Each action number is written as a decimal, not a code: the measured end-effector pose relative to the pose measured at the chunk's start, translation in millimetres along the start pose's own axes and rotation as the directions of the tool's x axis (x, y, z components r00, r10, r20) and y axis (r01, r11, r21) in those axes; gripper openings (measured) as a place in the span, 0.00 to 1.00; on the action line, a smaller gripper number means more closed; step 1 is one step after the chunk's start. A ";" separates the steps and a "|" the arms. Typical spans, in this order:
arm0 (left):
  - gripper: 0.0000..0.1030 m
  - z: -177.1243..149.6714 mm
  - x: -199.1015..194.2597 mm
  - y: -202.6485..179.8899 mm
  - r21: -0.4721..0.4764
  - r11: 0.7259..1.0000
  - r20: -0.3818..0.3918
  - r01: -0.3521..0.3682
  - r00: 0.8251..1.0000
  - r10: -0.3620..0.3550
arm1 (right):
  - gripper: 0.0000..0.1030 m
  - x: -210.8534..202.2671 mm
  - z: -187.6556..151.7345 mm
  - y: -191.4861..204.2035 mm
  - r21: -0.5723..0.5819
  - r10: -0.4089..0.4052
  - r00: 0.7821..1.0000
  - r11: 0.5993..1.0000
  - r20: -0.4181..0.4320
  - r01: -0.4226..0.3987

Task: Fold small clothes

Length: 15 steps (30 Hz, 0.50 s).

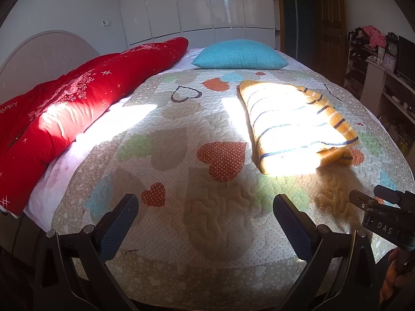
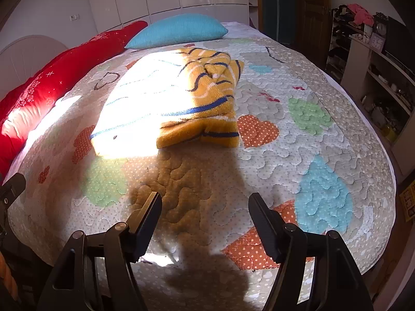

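Note:
A yellow sweater (image 1: 298, 124) with blue and white stripes lies folded on the heart-patterned quilt (image 1: 202, 207), half washed out by a bright sun patch. In the right wrist view the sweater (image 2: 197, 103) sits ahead of my right gripper (image 2: 205, 202), whose jaws stand open over bare quilt (image 2: 298, 155) with nothing between them. My left gripper (image 1: 205, 204) is also open above the quilt, left of and nearer than the sweater. The body of the right gripper (image 1: 384, 215) shows at the left view's right edge.
A long red duvet (image 1: 77, 108) lies along the left side of the bed and a turquoise pillow (image 1: 241, 54) rests at the far end. White wardrobes (image 1: 197, 2) stand behind. Cluttered shelves (image 1: 384, 77) with a clock line the right wall.

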<state>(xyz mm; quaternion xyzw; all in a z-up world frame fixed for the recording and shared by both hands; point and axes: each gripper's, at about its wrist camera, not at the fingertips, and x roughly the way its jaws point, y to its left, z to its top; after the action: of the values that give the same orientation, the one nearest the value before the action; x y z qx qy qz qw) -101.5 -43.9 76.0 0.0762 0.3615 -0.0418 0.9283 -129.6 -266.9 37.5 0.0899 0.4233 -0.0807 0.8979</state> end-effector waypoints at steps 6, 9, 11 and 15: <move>1.00 -2.1 5.5 -0.3 0.001 1.000 -0.038 0.006 0.999 -0.006 | 0.72 1.5 -1.4 1.6 -0.011 -0.008 1.000 1.000 -0.005 0.008; 1.00 -2.6 5.3 -0.7 0.003 1.000 -0.043 0.008 0.999 -0.008 | 0.73 2.1 -1.4 1.5 -0.010 -0.009 1.000 1.000 -0.007 0.009; 1.00 -2.4 5.5 -1.2 0.005 1.000 -0.046 0.008 0.999 -0.008 | 0.73 2.9 -0.8 0.8 -0.010 -0.008 1.000 1.000 -0.010 0.008; 1.00 -2.5 6.0 -1.1 0.000 1.000 -0.050 0.010 0.999 -0.010 | 0.73 3.2 -0.9 0.9 -0.010 -0.010 1.000 1.000 -0.011 0.010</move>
<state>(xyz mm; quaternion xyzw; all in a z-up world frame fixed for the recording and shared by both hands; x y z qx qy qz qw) -98.9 -44.6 70.0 0.0754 0.3848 -0.0446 0.9188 -128.0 -266.1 34.6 0.0839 0.4290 -0.0825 0.8956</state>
